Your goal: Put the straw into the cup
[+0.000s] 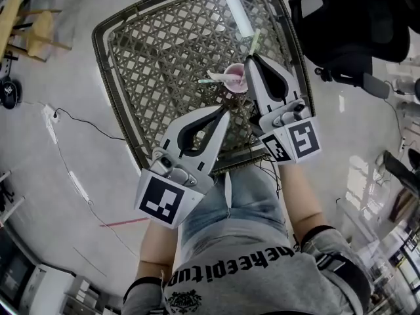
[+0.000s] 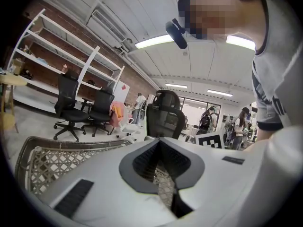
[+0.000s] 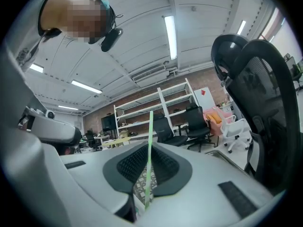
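Note:
A pink cup [image 1: 235, 79] stands on the woven table top [image 1: 157, 64], with one pale green straw [image 1: 210, 81] poking out of it to the left. My right gripper [image 1: 251, 59] sits just right of the cup, shut on a second green straw [image 1: 254, 43] that sticks out past its tips. In the right gripper view that straw [image 3: 149, 150] rises upright from between the closed jaws of the right gripper [image 3: 150, 145]. My left gripper [image 1: 226, 112] hangs nearer me, below the cup, shut with nothing in it; in its own view the left gripper [image 2: 161, 143] hides the cup.
The table's dark rim [image 1: 131, 136] runs close to my knees. A black office chair [image 1: 348, 25] stands at the table's far right corner. A thin cable [image 1: 79, 120] trails over the floor on the left, near a wooden stool [image 1: 33, 31].

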